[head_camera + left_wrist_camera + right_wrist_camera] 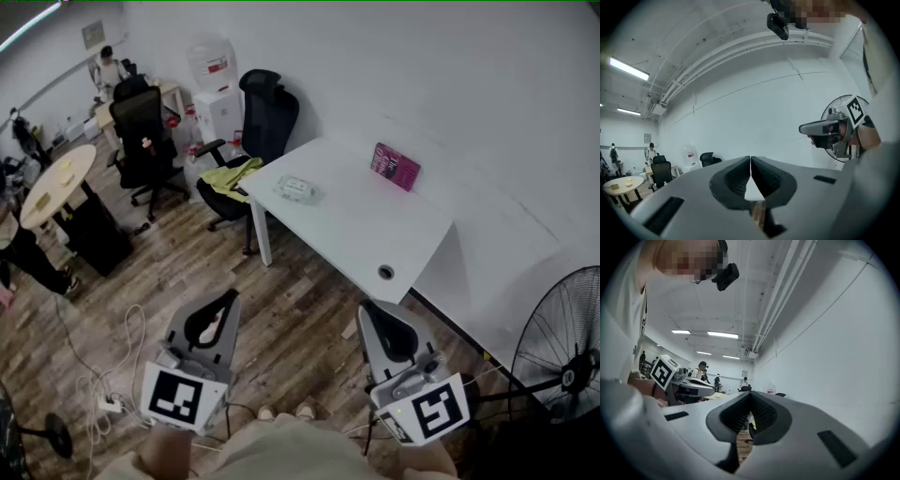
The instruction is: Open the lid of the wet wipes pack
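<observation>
wet wipes pack (297, 188) on table (375, 230), well ahead | left gripper (230, 298) jaws together | right gripper (367, 307) jaws together

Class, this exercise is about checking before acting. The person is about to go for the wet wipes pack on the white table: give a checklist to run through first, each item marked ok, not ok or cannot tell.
1. Wet wipes pack in sight on the white table: ok.
2. Lid shut: cannot tell, too small.
3. Left gripper empty: ok, jaws together.
4. Right gripper empty: ok, jaws together.
5. Grippers near the pack: not ok, both over the floor.
6. Space around the pack: ok, the pink box stands apart.
</observation>
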{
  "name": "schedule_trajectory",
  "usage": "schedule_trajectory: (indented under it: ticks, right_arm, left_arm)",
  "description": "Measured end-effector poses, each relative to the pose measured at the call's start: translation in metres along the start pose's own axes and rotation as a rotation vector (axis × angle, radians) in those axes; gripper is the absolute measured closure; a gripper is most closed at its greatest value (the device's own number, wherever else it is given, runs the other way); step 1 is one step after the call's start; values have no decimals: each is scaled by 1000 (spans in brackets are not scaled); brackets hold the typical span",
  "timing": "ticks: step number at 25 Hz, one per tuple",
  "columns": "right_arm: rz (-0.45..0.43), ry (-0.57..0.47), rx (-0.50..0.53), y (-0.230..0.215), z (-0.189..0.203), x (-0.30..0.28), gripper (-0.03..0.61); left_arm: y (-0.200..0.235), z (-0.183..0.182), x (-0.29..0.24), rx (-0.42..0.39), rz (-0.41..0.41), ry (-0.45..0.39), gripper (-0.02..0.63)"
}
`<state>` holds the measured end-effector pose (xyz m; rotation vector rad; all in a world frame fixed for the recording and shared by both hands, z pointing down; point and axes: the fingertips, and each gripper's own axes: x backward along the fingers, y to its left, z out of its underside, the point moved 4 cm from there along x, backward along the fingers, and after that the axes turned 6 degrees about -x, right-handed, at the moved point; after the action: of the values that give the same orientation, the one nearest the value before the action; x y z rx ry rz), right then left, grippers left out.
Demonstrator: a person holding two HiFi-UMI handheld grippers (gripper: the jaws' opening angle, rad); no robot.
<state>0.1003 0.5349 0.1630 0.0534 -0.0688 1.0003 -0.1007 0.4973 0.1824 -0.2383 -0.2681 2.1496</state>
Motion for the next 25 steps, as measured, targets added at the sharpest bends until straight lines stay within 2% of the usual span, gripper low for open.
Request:
schedule_trajectory:
  ticks: [10,16,17,18,19,22,25]
  right_arm:
    - [-34,-37,-35,-19,5,13,554]
    - [12,-3,-27,-32,20,23,547]
    - [12,3,-27,-34,21,24,499]
    - [13,10,-20,-36,22,23,417]
    - [17,17,-2,-37,23,22,397]
    - [38,29,66,-39,26,16,389]
    - [29,48,82,-39,32,6,379]
  left_arm:
    - [-23,1,-12,16,0,5,589]
    - [-34,4,-11,19,-28,18,589]
    - [-34,4,-11,20,-33,21,589]
    - [-33,5,-11,22,-38,23,589]
    - [-32,5,-12,24,-43,25,589]
    - [-28,8,-14,27,-57,21,589]
    - [-22,13,-20,31,-57,24,589]
